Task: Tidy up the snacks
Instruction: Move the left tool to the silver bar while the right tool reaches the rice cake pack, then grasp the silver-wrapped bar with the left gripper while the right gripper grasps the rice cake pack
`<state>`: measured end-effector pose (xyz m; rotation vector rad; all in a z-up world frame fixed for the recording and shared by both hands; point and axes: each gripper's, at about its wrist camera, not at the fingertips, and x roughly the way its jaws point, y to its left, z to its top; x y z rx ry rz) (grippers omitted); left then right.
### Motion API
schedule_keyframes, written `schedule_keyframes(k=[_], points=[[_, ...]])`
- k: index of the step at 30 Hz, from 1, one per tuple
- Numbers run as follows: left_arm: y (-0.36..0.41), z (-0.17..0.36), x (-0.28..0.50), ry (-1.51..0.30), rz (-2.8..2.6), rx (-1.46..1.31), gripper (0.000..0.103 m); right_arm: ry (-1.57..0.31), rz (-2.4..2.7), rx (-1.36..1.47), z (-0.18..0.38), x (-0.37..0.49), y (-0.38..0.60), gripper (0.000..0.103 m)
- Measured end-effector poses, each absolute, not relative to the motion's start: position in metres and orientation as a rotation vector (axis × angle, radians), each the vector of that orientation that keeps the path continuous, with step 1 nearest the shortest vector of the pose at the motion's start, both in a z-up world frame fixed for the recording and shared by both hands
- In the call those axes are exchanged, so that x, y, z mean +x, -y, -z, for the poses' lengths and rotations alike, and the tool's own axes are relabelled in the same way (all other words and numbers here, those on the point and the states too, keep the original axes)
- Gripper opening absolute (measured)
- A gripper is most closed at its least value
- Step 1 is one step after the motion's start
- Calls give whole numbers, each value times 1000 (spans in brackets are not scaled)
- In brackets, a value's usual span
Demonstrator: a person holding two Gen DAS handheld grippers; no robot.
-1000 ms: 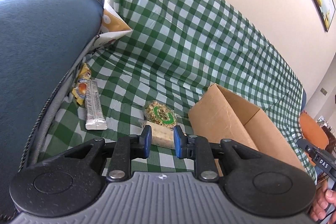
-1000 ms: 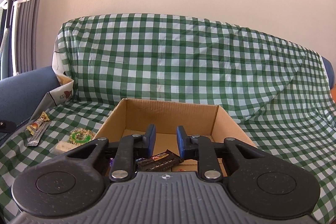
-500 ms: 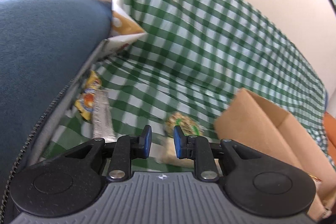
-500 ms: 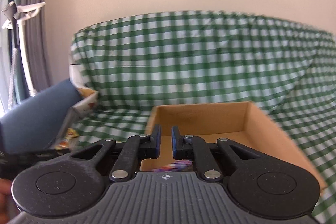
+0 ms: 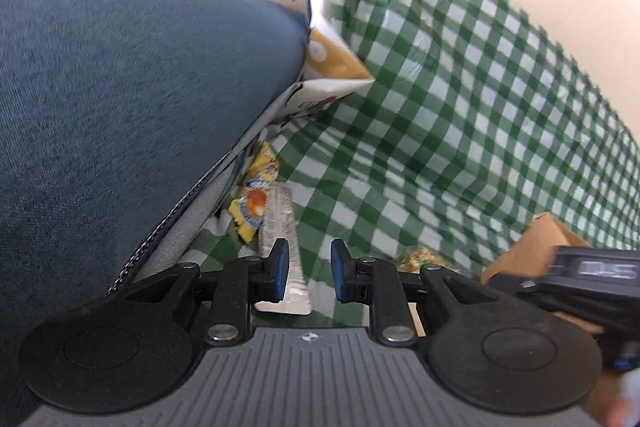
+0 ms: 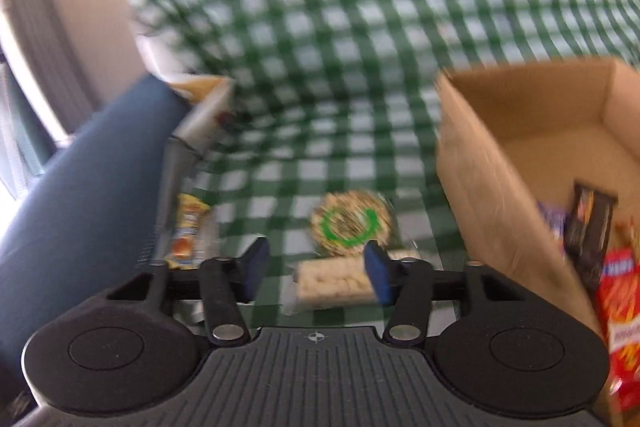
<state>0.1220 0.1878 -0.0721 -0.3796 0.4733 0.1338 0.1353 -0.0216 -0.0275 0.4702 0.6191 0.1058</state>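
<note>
Snacks sit partly in the cardboard box, now off to the side of the right gripper, whose empty jaws, opening, have swung from above it toward a pale bar just ahead, while the left gripper, jaws slightly apart and empty, nears a silver bar.

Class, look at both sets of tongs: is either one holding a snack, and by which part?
Neither. The left tongs are empty; the right tongs are opening, nothing between them.

Cardboard box on checked cloth, round snack left of it, snack bar beside cushion
</note>
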Motion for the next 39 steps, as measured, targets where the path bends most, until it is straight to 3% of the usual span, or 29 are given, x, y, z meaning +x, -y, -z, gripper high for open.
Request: schedule_keyframes(k=[5,6,9,12,19,24,25,26,27,29,39], points=[[-192,84,136,-536,-142,-382,24,-847,147,746,77,177,37,69],[-192,86,139,-544,-145,-374,26,-851,170,790,83,180,39,82],[-191,94,148,-577,-160,-344,38,-857,202,803,83,190,35,90],[-188,100,155,-600,-171,-319,42,-865,206,781,83,197,28,96],[-175,107,164,-607,-160,-216,55,-908,193,640,77,217,17,97],[-171,110,166,-607,-169,-175,49,-905,129,491,73,210,9,78],[-171,110,166,-609,-178,-165,43,-897,98,469,73,205,9,70],[-171,110,166,-610,-184,-163,41,-896,87,438,72,201,10,52],[-173,110,166,-609,-179,-171,41,-898,83,412,72,196,12,43],[-174,109,165,-612,-176,-170,40,-905,44,413,73,186,21,38],[-182,98,144,-668,-116,-275,40,-880,-259,117,74,96,26,38]])
